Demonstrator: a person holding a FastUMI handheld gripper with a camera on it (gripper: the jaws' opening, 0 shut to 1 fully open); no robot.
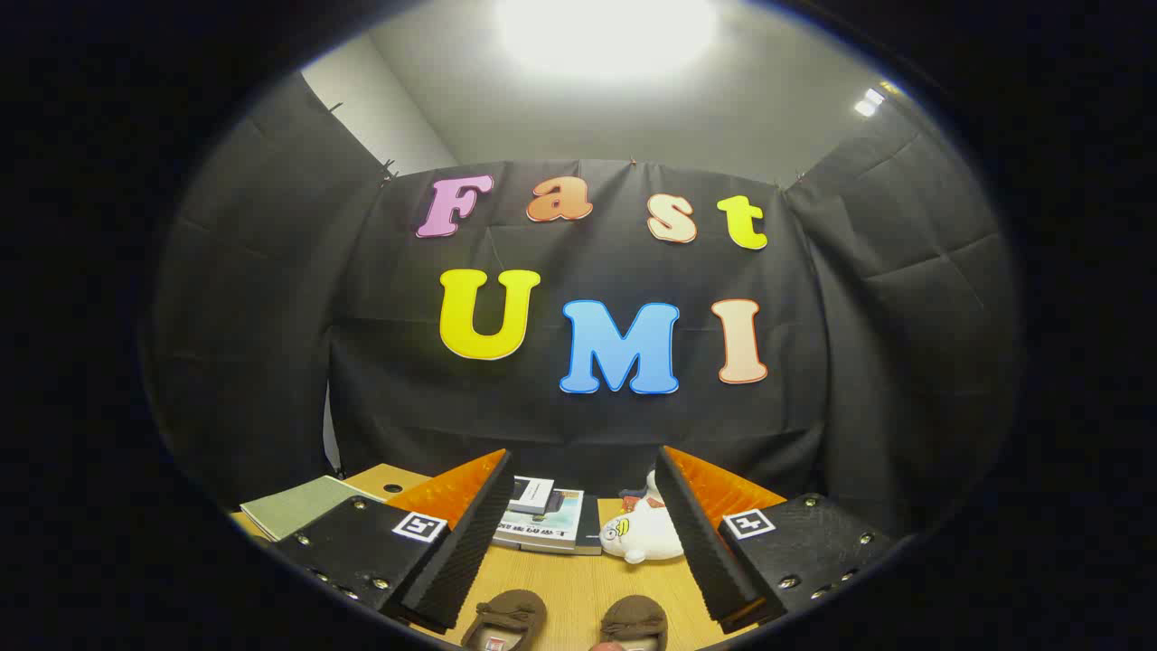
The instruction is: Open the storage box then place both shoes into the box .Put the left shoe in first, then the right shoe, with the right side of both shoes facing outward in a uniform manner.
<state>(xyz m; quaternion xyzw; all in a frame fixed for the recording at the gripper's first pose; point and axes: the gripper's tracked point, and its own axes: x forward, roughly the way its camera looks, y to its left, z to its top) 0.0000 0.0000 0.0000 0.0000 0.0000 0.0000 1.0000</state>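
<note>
My gripper (583,488) is held level above a wooden table (578,583), fingers wide apart and nothing between them. Two brown slipper-like shoes lie on the table below and between the fingers, toes pointing away from me: one shoe (506,617) nearer the left finger, the other shoe (634,620) nearer the right finger. Only their front halves are visible. I cannot make out a storage box.
Beyond the fingers, a stack of books (547,520) lies at the table's far side, with a white plush toy (644,533) just right of it. A green notebook (294,506) rests on a tan board behind the left finger. The black cloth wall stands close behind.
</note>
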